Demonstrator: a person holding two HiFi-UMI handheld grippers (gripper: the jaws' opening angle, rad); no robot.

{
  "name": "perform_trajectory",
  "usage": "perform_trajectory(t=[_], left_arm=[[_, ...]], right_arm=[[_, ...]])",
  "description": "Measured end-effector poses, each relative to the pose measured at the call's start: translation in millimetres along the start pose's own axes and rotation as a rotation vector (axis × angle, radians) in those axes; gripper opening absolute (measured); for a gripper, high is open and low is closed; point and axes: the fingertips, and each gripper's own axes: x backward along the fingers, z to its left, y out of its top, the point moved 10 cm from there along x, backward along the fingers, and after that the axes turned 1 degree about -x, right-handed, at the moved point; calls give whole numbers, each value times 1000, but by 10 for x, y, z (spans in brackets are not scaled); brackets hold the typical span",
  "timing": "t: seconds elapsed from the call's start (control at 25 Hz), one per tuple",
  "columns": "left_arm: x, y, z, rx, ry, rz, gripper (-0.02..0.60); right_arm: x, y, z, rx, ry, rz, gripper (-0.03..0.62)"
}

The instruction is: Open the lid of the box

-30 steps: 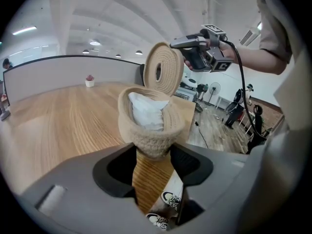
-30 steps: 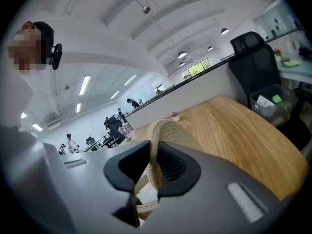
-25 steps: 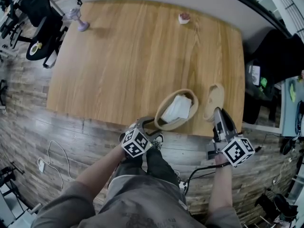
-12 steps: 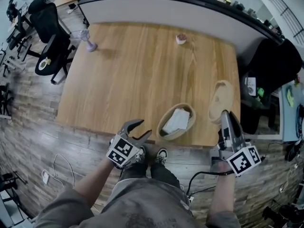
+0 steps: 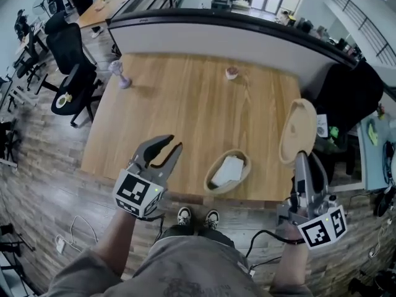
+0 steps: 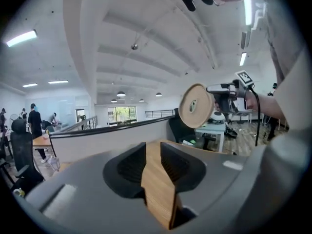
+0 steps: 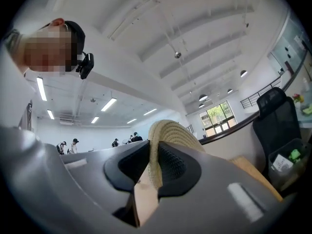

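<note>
The box (image 5: 210,182) — an oval basket of pale woven rope with a white cloth (image 5: 228,169) lying in it — sits open near the front edge of the wood-grain table (image 5: 185,104). Its lid (image 5: 298,129), a flat oval with a smooth wooden face and a coiled rope rim, is held in the air to the box's right. It stands on edge (long axis running away from the person, face toward the box). The right tongs (image 5: 301,158) pinch its rim. The left tongs (image 5: 174,142) have just been closing to a narrow gap — nothing between them.
</note>
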Motion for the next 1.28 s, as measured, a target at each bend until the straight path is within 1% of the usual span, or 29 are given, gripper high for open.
perform_trajectory(t=[0.12,0.2,0.4,0.52,0.56,0.68,0.72,0.84,1.0,1.16,1.28], left_arm=[[120,295,9,-23,24,-60,80],[206,461,-18,-59,38,-69,67],[413,726,-76,-88,68,-103,44],[481,767,-121,-67,73,-84,16],[495,768,-132,-58,67,-96,8],[530,745,-155,-48,36,-169,3],[541,733,-171,-52,32,-173,2],[556,705,-211,-58,21,-161,3],[561,699,-221,-16,9,-168,2],[550,735,-243,-22,2,-169,2],[543,726,-258,-31,3,-146,3]], right_arm=[[90,118,128,45,7,-35,63],[157,175,199,58,11,-56,63],[283,222,350,88,17,-70,63],[342,216,399,82,13,-72,63],[364,204,409,79,12,-69,64],[414,138,447,94,13,-45,63],[421,119,465,106,15,-35,63],[422,80,502,123,19,-17,64],[412,29,522,117,22,-7,64],[404,24,531,119,28,4,64],[408,19,530,122,32,13,64]])
